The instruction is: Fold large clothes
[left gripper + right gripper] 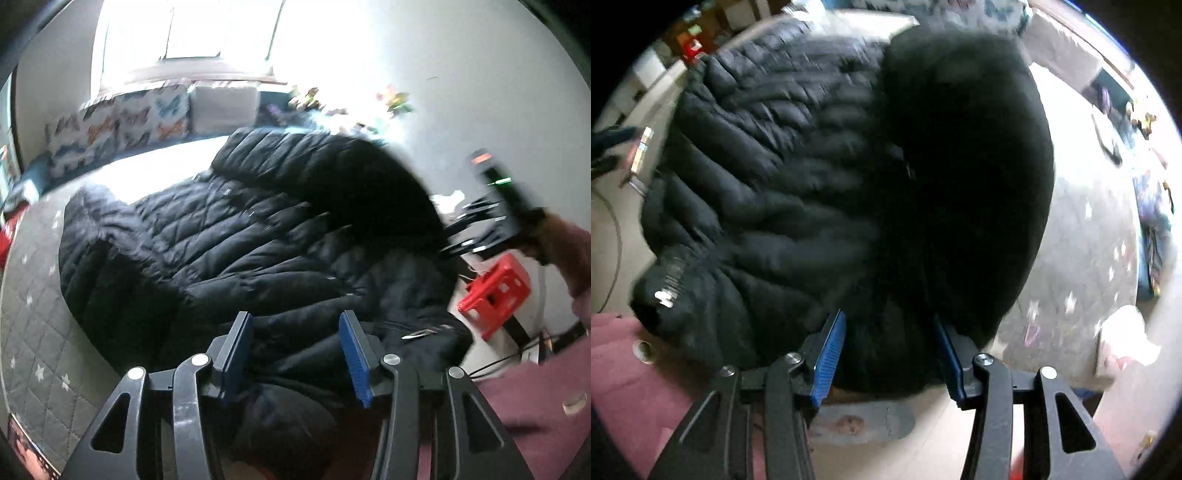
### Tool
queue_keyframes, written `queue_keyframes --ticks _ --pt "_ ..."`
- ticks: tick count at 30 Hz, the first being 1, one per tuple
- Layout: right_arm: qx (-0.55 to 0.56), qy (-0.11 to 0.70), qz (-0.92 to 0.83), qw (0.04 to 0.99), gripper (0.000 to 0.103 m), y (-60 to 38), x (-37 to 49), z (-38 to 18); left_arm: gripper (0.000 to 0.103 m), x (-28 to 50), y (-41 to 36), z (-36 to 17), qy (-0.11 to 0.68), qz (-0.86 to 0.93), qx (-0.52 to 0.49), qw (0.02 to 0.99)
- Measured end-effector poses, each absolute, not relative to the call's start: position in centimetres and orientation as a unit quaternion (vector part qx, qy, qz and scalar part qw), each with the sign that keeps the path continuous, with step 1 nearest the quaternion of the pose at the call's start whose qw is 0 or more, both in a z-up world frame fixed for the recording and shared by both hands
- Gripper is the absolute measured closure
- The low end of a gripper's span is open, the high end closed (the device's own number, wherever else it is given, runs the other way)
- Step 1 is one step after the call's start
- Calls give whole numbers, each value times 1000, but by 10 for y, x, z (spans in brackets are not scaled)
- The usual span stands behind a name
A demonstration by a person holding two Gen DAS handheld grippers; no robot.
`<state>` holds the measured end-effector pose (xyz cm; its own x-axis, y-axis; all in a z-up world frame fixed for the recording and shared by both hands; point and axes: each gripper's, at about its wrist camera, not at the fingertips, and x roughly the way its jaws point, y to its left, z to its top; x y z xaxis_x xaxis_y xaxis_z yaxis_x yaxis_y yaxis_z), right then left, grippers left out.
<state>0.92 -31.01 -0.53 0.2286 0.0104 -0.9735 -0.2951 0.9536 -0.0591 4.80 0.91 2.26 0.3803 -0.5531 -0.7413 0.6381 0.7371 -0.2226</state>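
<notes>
A large black quilted puffer jacket (240,229) lies spread over the bed, with its zipper end (421,334) near the bed's edge. My left gripper (295,350) hovers over the jacket's near edge, its blue pads (238,354) apart and nothing pressed between them. In the right wrist view the jacket (775,166) fills most of the picture, and a thick smooth black fold (960,147) bulges up between the blue pads (831,354). My right gripper (890,350) is shut on that fold. In the left wrist view, blurred, the right gripper (452,232) sits at the jacket's right edge.
A grey star-print quilt (33,314) covers the bed, and butterfly-print pillows (118,125) lie at its far side. A red plastic stool (495,291) stands on the floor to the right. A person's sleeve (580,258) holds the right gripper. A slipper (864,421) lies on the floor.
</notes>
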Motion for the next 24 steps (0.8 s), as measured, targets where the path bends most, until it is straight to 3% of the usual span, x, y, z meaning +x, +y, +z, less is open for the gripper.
queue_keyframes --ticks 5,18,24 --pt "-110 570 146 801 50 -284 46 23 51 112 1 14 469 -324 5 821" --pt "-128 604 171 768 50 -254 168 -60 51 256 17 -30 548 -284 -100 780" --pt "-151 608 107 772 50 -285 185 -77 51 283 19 -51 569 -180 -3 803"
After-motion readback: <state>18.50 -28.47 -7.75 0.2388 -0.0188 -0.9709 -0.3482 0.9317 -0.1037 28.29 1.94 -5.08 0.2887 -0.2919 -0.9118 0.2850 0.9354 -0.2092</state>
